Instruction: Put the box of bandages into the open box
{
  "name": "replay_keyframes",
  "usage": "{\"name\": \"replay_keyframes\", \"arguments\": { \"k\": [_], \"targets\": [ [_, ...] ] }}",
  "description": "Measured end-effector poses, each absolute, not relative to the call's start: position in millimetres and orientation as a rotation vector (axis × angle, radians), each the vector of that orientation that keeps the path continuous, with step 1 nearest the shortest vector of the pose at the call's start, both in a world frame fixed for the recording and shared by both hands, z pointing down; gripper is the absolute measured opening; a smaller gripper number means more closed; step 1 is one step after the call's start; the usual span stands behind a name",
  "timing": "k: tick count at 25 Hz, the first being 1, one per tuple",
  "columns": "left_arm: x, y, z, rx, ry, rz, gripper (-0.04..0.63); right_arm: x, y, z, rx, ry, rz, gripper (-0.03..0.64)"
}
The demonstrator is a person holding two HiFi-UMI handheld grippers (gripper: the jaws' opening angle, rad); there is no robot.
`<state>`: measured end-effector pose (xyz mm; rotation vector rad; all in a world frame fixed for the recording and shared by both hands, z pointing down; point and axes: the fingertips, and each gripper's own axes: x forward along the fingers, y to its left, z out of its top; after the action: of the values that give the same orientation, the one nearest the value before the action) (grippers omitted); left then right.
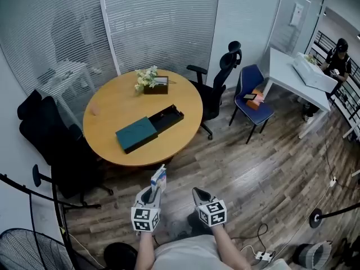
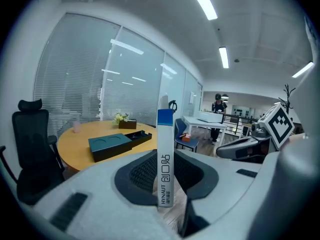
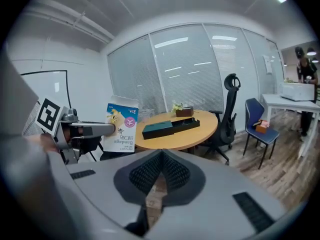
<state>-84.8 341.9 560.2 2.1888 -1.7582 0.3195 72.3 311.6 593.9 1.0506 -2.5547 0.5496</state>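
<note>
The box of bandages (image 1: 158,179), a thin white and blue carton, stands upright between the jaws of my left gripper (image 1: 153,193), which is shut on it. In the left gripper view I see its narrow edge (image 2: 164,154); in the right gripper view its printed face (image 3: 121,124) shows at the left. The open box (image 1: 149,128) is dark, with a teal lid slid half off, and lies on the round wooden table (image 1: 112,108) well ahead of both grippers. My right gripper (image 1: 199,194) hangs beside the left one, shut and holding nothing.
A small planter with flowers (image 1: 151,80) stands at the table's far side. Black office chairs (image 1: 50,145) (image 1: 222,77) flank the table, and a blue chair (image 1: 253,97) stands to the right. A person stands at a white desk (image 1: 298,75). A power strip (image 1: 261,256) lies on the floor.
</note>
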Motion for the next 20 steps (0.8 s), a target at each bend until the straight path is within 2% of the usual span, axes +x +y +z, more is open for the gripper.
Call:
{"name": "replay_keyframes", "arguments": {
  "k": [8,20],
  "targets": [
    [-74.0,328.0,572.3,2.198,-1.718,0.340,0.084,86.9,299.6,609.5,1.094,-2.530,0.631,-0.003],
    [-72.5,285.5,579.9,2.194,-1.701,0.363,0.086,69.8,266.6,623.8,0.957,-2.508,0.708,-0.003]
  ]
}}
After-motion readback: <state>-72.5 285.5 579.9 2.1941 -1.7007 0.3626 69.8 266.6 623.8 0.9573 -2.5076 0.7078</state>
